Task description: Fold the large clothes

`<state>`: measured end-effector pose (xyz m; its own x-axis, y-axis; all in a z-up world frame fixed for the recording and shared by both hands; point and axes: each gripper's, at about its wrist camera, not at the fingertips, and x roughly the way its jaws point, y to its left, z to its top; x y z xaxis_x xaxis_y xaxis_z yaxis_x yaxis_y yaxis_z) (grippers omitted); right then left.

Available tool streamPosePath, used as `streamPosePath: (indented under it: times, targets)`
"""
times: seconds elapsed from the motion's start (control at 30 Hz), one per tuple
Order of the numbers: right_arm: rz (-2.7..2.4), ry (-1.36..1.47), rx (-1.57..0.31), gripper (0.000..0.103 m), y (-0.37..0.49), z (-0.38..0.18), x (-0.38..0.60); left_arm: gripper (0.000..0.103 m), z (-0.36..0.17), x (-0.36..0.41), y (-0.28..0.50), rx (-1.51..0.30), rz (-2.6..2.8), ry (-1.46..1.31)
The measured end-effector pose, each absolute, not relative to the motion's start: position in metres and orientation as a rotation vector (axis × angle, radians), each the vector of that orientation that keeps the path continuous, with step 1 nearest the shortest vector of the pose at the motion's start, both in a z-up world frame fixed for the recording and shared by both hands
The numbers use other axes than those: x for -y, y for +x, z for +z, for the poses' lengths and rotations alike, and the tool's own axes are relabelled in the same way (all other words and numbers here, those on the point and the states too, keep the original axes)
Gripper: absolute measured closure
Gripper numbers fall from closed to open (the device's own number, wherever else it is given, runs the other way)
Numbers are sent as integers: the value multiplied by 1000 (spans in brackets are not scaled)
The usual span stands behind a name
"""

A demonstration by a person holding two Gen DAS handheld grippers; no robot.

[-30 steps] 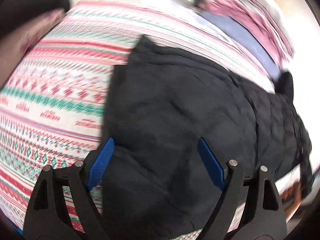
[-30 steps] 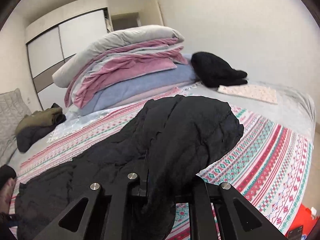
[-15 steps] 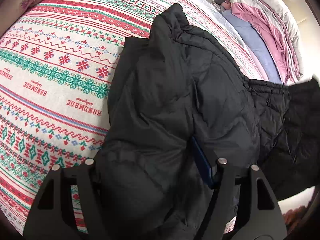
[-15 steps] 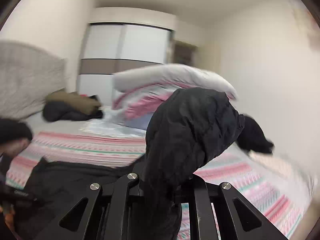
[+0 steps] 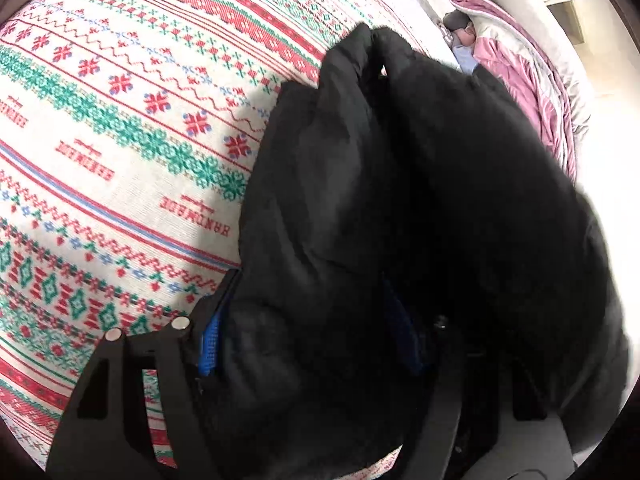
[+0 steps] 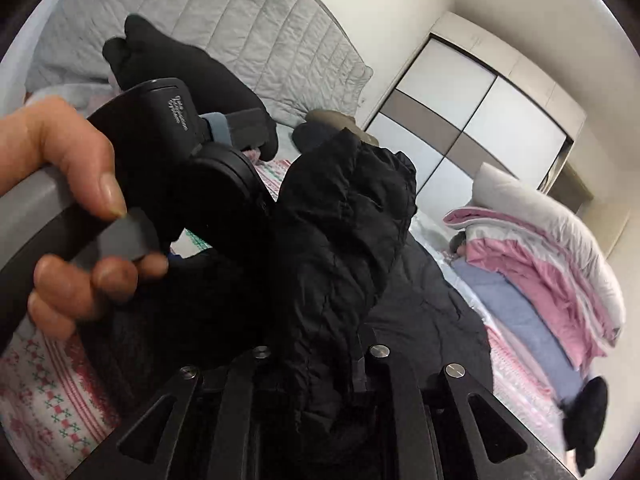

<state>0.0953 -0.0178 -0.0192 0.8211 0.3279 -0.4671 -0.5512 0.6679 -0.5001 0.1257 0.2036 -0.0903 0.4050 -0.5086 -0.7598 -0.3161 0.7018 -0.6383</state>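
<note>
A black puffy jacket (image 5: 400,208) lies on the patterned red, green and white bedspread (image 5: 120,140). In the left wrist view my left gripper (image 5: 308,304) grips a thick fold at the jacket's near edge. One blue pad (image 5: 209,344) shows; the other is half buried in fabric. A raised part of the jacket (image 6: 344,240) stands up between the fingers of my right gripper (image 6: 320,348), whose jaws are opening with the fabric still filling the gap. It hangs close beside the person's hand (image 6: 68,184) on the left tool's grey handle.
A stack of folded pink, grey and blue quilts (image 6: 540,248) lies along the bed's far side, also in the left wrist view as quilts (image 5: 532,64). A grey quilted headboard (image 6: 240,20), a white wardrobe (image 6: 480,120) and dark clothes (image 6: 332,124) lie beyond.
My right gripper swung across the bed with the lifted jacket part and rolled, ending next to the left hand. My left gripper dropped onto the jacket and narrowed around a fold.
</note>
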Motion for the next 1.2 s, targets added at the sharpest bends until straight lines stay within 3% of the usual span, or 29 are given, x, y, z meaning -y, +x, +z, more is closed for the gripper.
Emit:
streamPosePath:
  times: [0.2, 0.37, 0.5, 0.7, 1.07, 1.2]
  targets:
    - [584, -652, -396, 81, 94, -22, 35, 30, -80, -253, 107, -1079, -96, -1015]
    - [620, -655, -396, 78, 93, -23, 41, 29, -69, -259, 110, -1032, -132, -986]
    - [706, -649, -462, 55, 91, -32, 46, 29, -66, -253, 112, -1017, -169, -987]
    - [819, -542, -586, 38, 88, -37, 51, 26, -49, -247, 106, -917, -211, -998]
    - [963, -456, -671, 28, 90, -35, 71, 25, -13, -181, 105, -867, -275, -655]
    - [1037, -236, -657, 28, 100, -7, 112, 25, -15, -158, 112, -904, -252, -535]
